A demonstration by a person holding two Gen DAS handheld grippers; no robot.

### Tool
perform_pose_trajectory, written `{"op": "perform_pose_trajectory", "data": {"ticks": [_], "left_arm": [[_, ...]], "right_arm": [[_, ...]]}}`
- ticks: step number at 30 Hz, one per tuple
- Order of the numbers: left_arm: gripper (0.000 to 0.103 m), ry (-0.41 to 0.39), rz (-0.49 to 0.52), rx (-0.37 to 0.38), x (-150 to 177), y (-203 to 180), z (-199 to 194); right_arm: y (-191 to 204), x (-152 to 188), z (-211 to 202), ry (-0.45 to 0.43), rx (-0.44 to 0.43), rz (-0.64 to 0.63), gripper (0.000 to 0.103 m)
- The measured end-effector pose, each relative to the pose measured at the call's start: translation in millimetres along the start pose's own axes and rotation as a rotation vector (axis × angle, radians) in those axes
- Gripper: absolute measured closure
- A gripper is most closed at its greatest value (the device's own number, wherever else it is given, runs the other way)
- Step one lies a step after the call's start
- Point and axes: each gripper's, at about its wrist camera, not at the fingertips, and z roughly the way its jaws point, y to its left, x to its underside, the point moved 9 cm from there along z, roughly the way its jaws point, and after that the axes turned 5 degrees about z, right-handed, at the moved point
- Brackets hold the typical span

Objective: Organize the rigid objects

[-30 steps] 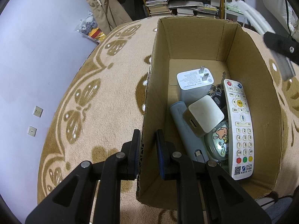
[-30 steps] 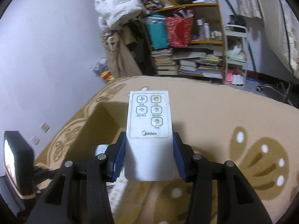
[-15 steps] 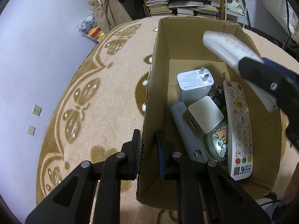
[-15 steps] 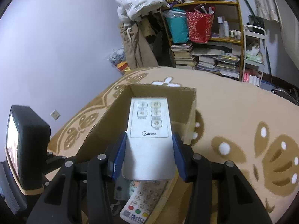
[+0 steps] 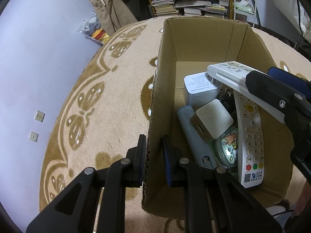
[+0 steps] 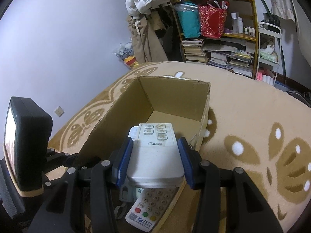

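An open cardboard box (image 5: 204,36) stands on a beige patterned rug. My left gripper (image 5: 153,159) is shut on the box's left wall (image 5: 155,116). My right gripper (image 6: 154,157) is shut on a white Midea remote (image 6: 155,149) and holds it over the box; the remote also shows in the left wrist view (image 5: 229,75). Inside the box lie a long white remote (image 5: 250,136) with coloured buttons, a white plug adapter (image 5: 200,89), a cream charger cube (image 5: 211,122), a grey-blue tube (image 5: 192,134) and a round cartoon case (image 5: 227,147).
The box (image 6: 175,97) has bare floor at its far end. The rug (image 5: 107,106) spreads around it. A bookshelf (image 6: 219,44) with books and bags, hanging clothes (image 6: 143,38) and a white rack (image 6: 268,48) stand at the back. A lilac wall (image 5: 38,58) is at left.
My right gripper has carried the Midea remote from beside the box to over it and lower, tilted toward the inside. My left gripper has stayed clamped on the box wall.
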Motion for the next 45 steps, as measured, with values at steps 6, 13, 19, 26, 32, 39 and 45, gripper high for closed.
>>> {"op": "perform_pose_trajectory", "data": {"ticks": [6,13,19,26,32,39,45], "left_arm": [[0.086,0.004,-0.016,0.014,0,1,2],[0.085,0.001,-0.025,0.026,1,2,1],[0.085,0.017,-0.050,0.044,1,4,0],[0.082,-0.014,-0.053,0.042,1,10,-16],[0.044,-0.072,-0.075,-0.005,-3,20,-40],[0.015,-0.132,-0.069,0.006,-6,23,-66],[0.012,-0.173,-0.063,0.046,-3,22,-83]], "right_arm": [[9,2,-2,0.003,0.037,-0.068,0.035],[11,3,-5,0.021,0.052,-0.074,0.027],[4,0,-17,0.017,0.086,-0.049,0.007],[-21,3,-31,0.034,0.150,0.017,0.000],[-37,3,-56,0.028,0.214,0.026,0.000],[-52,10,-87,0.008,0.270,0.047,0.000],[-60,16,-112,0.012,0.307,0.050,0.000]]}}
